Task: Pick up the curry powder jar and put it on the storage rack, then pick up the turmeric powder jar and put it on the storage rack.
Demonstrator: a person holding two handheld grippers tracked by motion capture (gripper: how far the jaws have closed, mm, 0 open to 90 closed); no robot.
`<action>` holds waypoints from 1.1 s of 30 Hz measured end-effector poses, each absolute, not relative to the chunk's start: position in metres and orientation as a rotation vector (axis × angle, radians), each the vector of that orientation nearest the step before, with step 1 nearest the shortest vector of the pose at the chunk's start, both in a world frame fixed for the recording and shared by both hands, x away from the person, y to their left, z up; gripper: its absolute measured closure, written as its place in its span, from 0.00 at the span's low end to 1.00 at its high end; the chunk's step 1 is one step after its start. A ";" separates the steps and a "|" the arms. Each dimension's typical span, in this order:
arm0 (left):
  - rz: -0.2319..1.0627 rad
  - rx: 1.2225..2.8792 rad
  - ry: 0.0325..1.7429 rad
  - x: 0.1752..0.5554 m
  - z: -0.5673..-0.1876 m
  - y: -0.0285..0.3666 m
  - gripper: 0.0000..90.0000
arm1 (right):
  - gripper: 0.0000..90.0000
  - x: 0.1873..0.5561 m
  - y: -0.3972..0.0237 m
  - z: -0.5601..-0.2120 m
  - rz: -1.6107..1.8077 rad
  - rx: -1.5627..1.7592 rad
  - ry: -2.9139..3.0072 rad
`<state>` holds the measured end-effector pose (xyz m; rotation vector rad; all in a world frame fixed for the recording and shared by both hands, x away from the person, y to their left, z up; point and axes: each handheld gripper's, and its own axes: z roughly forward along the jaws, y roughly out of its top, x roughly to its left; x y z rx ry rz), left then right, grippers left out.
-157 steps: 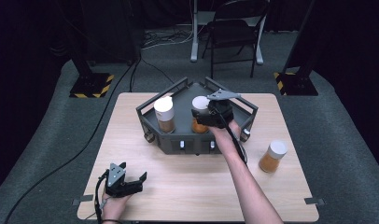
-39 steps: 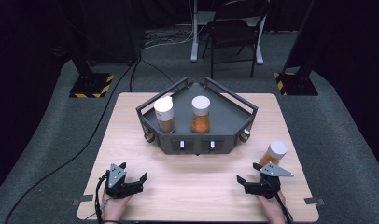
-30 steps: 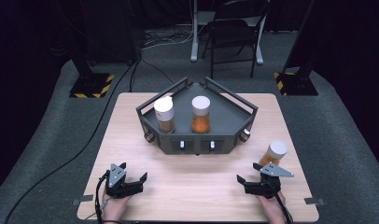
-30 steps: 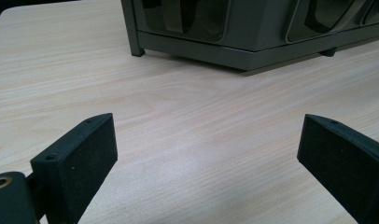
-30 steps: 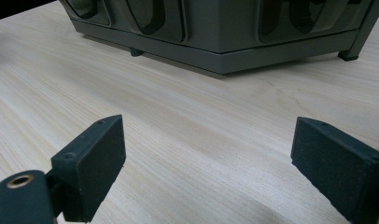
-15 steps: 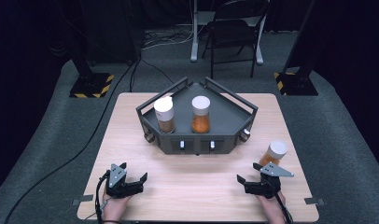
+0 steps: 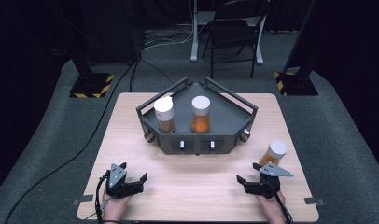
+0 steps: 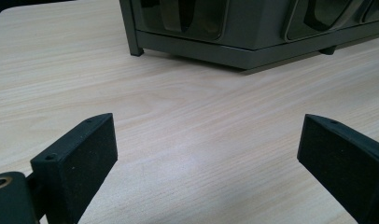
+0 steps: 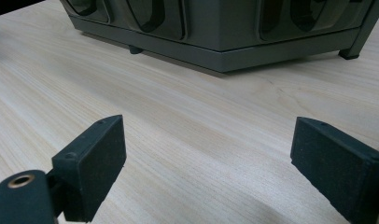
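Note:
A dark grey five-sided tray (image 7: pixel 225 109) stands on the wooden table (image 7: pixel 197 186). Two white-capped jars stand upright inside it: one of brown contents (image 7: pixel 164 114) at the left, one of orange contents (image 7: pixel 200 114) in the middle. A third orange jar (image 7: pixel 274 153) stands on the table at the right, just beyond my right gripper (image 7: pixel 249 176). That gripper rests open near the front right edge. My left gripper (image 7: pixel 134 173) rests open near the front left. In the left gripper view (image 8: pixel 206 154) and the right gripper view (image 9: pixel 208 149), bare wood lies between the jaws, with the tray's front wall (image 8: pixel 234 28) (image 9: pixel 215 28) ahead.
A folding chair (image 7: pixel 234 32) and black stand bases with hazard stripes (image 7: pixel 92 84) (image 7: pixel 295 81) sit on the dark floor behind the table. Cables (image 7: pixel 85 144) trail on the floor at the left. Bare wood stretches between the two grippers in front of the tray.
About five seconds ago my right gripper was up at the tray by the orange jar; it now rests open at the front right. Over the last second nothing has moved.

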<state>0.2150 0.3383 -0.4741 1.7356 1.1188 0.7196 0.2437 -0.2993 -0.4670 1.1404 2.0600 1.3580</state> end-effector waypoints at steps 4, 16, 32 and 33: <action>0.716 1.735 1.122 0.215 -0.474 0.339 0.05 | 0.11 0.243 -0.299 -0.467 1.356 1.138 2.059; 0.720 1.736 1.119 0.215 -0.474 0.338 0.05 | 0.10 0.244 -0.299 -0.467 1.356 1.138 2.061; 0.722 1.735 1.118 0.215 -0.474 0.338 0.05 | 0.11 0.244 -0.299 -0.467 1.356 1.139 2.062; 0.722 1.736 1.118 0.215 -0.474 0.338 0.05 | 0.11 0.244 -0.299 -0.467 1.356 1.139 2.062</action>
